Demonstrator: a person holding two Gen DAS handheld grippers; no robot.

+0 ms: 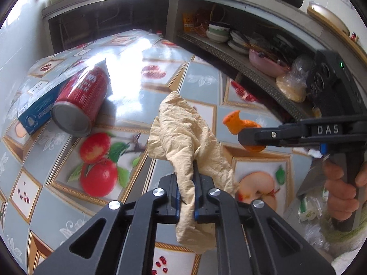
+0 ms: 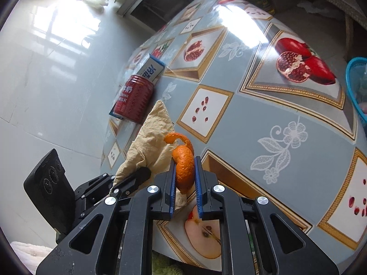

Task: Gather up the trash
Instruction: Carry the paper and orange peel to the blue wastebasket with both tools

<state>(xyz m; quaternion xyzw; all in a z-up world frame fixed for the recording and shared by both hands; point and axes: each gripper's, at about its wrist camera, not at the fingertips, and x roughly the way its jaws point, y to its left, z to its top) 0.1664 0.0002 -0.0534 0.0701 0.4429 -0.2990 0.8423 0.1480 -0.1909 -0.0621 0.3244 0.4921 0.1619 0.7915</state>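
Altogether four trash items were counted: one crumpled tan paper (image 1: pixel 183 135), one orange peel (image 2: pixel 183 167), one red can (image 1: pixel 80 100), one blue box (image 1: pixel 36 107). Left gripper (image 1: pixel 185 197) was clamped on the tan paper, which hung lifted above the table (image 1: pixel 128 84) near its near edge. Right gripper (image 2: pixel 185 183) was clamped on the orange peel, also held above the near edge, just beside the paper. Red can lay on its side at the table's left edge, touching the blue box beside it. One hand (image 1: pixel 341 197) gripped the right gripper's handle. Containers: one blue basket (image 2: pixel 355 87) past the right edge, contents unclear; stacked bowls (image 1: pixel 218 31) on a shelf beyond.
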